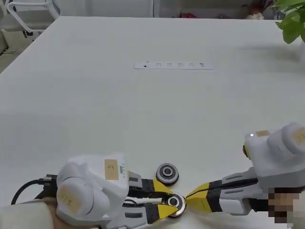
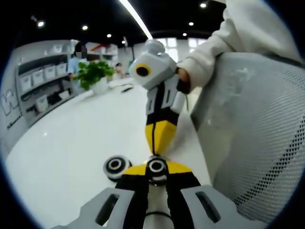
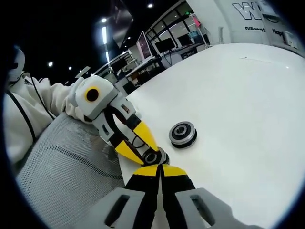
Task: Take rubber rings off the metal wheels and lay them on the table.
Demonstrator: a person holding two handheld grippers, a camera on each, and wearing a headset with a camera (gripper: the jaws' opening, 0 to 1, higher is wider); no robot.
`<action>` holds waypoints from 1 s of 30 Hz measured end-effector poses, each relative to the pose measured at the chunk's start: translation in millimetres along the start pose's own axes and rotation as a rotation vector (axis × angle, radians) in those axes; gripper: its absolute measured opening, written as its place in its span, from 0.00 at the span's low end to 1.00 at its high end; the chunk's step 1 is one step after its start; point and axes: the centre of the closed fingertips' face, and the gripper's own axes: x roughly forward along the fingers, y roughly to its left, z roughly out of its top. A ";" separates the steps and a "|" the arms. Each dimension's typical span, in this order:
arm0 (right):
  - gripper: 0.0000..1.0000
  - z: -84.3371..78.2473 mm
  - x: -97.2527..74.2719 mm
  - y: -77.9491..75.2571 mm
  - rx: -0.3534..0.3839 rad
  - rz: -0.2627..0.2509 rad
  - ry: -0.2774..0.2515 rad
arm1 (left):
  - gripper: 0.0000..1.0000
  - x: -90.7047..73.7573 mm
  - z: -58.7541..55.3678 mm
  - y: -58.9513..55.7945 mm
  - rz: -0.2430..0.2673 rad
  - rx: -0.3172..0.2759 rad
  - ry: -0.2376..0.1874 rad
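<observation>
My left gripper [image 1: 169, 204] is shut on a small metal wheel [image 1: 176, 203] with a black rubber ring, held just above the white table's [image 1: 143, 119] near edge. Its yellow jaws clasp the wheel [image 2: 156, 168] from both sides. My right gripper [image 1: 189, 195] comes in from the right, and its yellow jaws are pressed together at the wheel's rim [image 3: 155, 156], pinching the rubber ring there. In the left gripper view the right gripper [image 2: 155, 151] points down onto the wheel's top. A second ringed wheel [image 1: 167, 173] [image 2: 116, 165] [image 3: 183, 133] lies flat on the table just beyond.
A white power strip [image 1: 174, 65] lies across the far middle of the table. A green plant [image 1: 291, 21] stands at the far right corner. A grey mesh chair back [image 2: 252, 129] [image 3: 66, 167] is close behind the table's near edge.
</observation>
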 end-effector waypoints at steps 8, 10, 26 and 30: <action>0.00 -0.2 0.8 1.9 -0.008 0.000 0.010 | 0.14 0.1 0.0 0.0 0.001 0.004 0.002; 0.00 0.2 1.1 2.7 -0.011 0.002 0.010 | 0.14 0.0 -0.1 0.1 0.002 0.004 0.003; 0.00 2.3 1.6 6.4 -0.018 0.013 0.004 | 0.14 0.3 -0.1 -0.2 0.003 0.006 0.004; 0.00 2.7 2.1 8.4 -0.042 0.013 0.008 | 0.14 0.3 -0.1 -0.2 0.004 0.004 0.005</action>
